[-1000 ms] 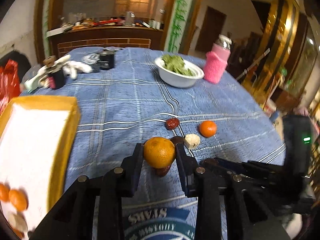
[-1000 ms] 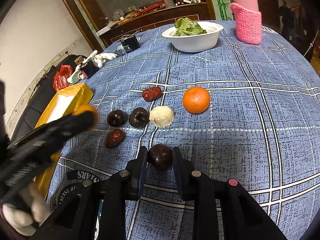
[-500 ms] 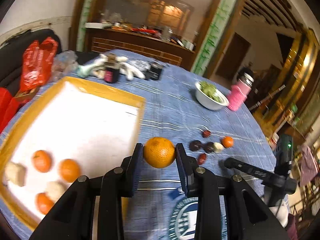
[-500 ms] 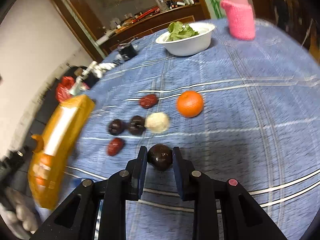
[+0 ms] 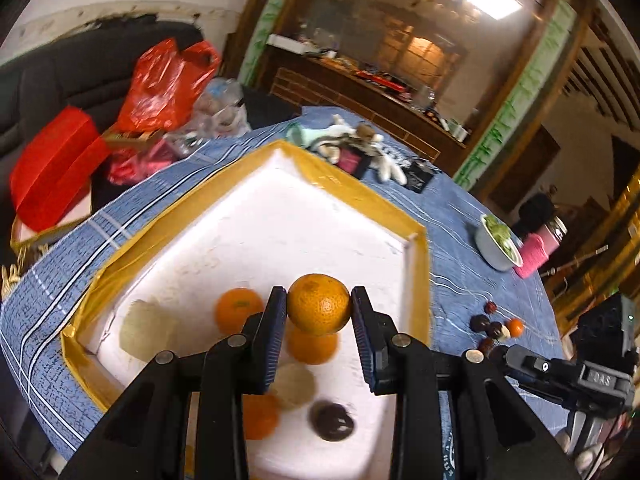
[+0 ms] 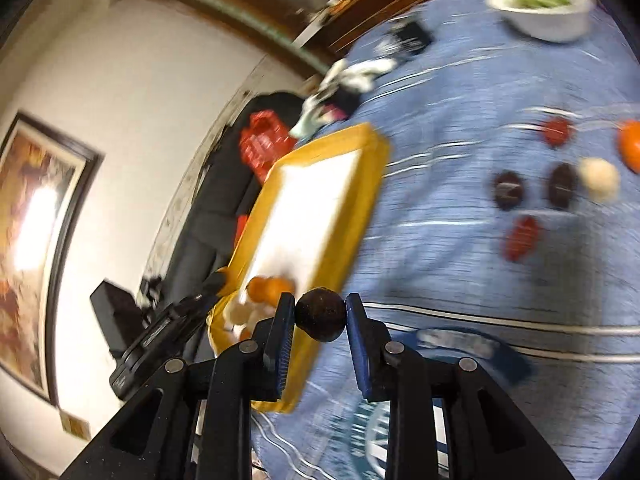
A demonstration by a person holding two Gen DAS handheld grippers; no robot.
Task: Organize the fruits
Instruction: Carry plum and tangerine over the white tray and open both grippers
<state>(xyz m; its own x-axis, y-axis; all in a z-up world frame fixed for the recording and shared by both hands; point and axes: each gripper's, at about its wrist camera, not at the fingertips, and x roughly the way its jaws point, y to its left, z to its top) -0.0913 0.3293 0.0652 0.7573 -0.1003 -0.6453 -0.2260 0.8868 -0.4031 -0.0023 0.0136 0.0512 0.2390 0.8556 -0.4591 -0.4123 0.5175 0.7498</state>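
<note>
Orange (image 5: 319, 303) pinched between left fingers (image 5: 275, 334) (above tray (image 5: 418, 280)).

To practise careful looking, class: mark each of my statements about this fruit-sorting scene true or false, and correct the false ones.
1. The left gripper holds an orange between its fingers, above the tray. True.
2. The right gripper holds a white fruit. False: it carries a dark round fruit.
3. The tray has a yellow rim and a white inside. True.
4. The tray holds no fruit yet. False: oranges, pale fruits and one dark fruit already lie in it.
5. The white bowl holds oranges. False: it holds green leaves.
6. Some fruits lie on the blue tablecloth. True.
</note>
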